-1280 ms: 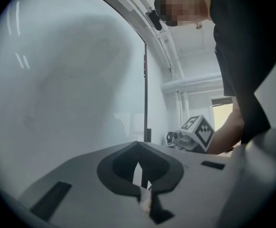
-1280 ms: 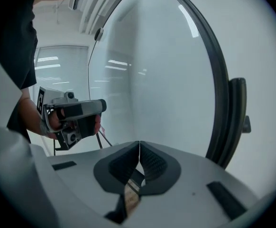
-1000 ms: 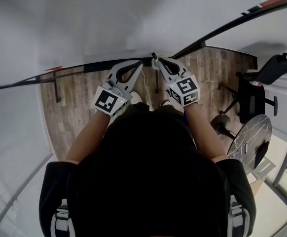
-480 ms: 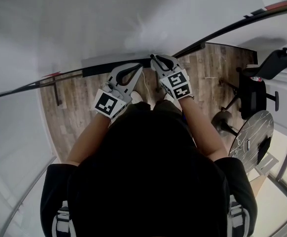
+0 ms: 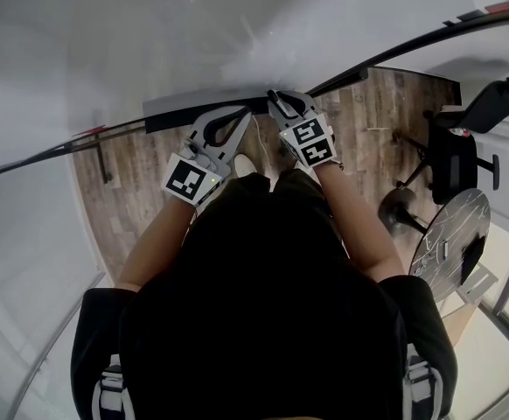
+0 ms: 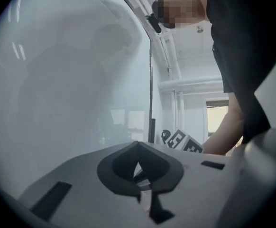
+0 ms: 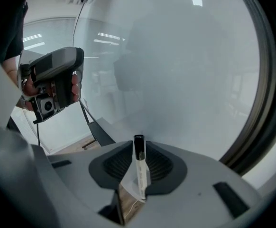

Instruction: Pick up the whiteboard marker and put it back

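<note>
Left tool (image 5: 247,115) closed, right tool (image 5: 275,97) clamped

ahead of the right hand-held gripper (image 5: 278,101): glossy white whiteboard (image 5: 149,42), wall to wall, soft reflections. black ledge (image 5: 184,110) along its lower edge. brown wood-plank floor (image 5: 141,191) below. well to its right: black office chair (image 5: 454,160), round grey marbled table (image 5: 451,243), daylight beyond.

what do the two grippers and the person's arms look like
The left claw and right claw are pale grey plastic with curved fingers and dark grey ribbed pads. Each carries a white cube printed with black square markers: the left cube and the right cube. The person wears a black short-sleeved top, and the forearms are bare.
</note>
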`<action>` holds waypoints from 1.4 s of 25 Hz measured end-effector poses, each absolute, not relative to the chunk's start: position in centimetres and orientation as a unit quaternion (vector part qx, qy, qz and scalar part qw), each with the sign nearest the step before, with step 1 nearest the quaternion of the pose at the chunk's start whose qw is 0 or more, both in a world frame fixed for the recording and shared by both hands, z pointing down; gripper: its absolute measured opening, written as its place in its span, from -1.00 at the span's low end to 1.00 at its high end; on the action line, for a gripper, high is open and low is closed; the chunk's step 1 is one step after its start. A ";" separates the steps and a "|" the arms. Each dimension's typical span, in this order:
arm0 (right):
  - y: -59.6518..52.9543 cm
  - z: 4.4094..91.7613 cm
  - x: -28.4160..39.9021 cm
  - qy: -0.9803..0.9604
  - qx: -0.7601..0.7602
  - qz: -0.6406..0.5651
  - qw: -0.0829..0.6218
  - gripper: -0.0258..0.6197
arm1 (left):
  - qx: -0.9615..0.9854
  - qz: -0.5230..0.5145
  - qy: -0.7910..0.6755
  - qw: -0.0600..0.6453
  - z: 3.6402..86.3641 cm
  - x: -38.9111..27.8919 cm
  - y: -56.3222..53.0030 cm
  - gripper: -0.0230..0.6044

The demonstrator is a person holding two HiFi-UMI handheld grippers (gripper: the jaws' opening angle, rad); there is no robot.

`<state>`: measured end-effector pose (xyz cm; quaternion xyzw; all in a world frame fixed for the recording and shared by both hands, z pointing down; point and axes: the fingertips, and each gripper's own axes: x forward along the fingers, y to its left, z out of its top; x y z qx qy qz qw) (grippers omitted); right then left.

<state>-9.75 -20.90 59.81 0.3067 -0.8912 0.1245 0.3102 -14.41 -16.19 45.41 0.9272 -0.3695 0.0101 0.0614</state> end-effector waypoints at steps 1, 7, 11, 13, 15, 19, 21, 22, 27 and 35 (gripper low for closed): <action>-20.9 59.8 -9.8 -0.891 0.307 0.124 0.310 -0.66 | 0.927 0.010 -0.369 0.061 45.3 -14.4 -16.2 -0.92; -21.2 60.0 -10.2 -0.890 0.309 0.117 0.313 -0.69 | 0.928 0.024 -0.365 0.064 45.2 -14.3 -16.2 -0.92; -21.3 60.1 -10.2 -0.890 0.312 0.113 0.314 -0.70 | 0.928 0.013 -0.367 0.061 45.3 -14.3 -16.3 -0.92; -21.1 60.0 -10.0 -0.890 0.312 0.112 0.313 -0.71 | 0.928 0.017 -0.367 0.063 45.4 -14.1 -16.0 -0.92; -20.9 59.7 -9.8 -0.892 0.312 0.113 0.308 -0.72 | 0.929 0.024 -0.364 0.065 45.5 -13.9 -15.7 -0.92; -20.7 59.1 -9.5 -0.898 0.314 0.114 0.287 -0.72 | 0.927 0.030 -0.368 0.062 45.1 -13.8 -15.7 -0.92; -20.7 58.9 -9.2 -0.899 0.318 0.114 0.278 -0.72 | 0.928 0.028 -0.366 0.060 45.1 -13.6 -15.7 -0.92; -20.7 58.7 -9.1 -0.899 0.322 0.114 0.275 -0.72 | 0.929 0.023 -0.366 0.059 45.1 -13.6 -15.8 -0.92; -20.8 57.5 -8.3 -0.900 0.334 0.106 0.260 -0.72 | 0.931 0.029 -0.361 0.056 45.1 -13.2 -15.9 -0.92; -20.9 55.0 -6.9 -0.903 0.352 0.104 0.224 -0.72 | 0.934 0.040 -0.350 0.052 44.6 -12.0 -16.0 -0.92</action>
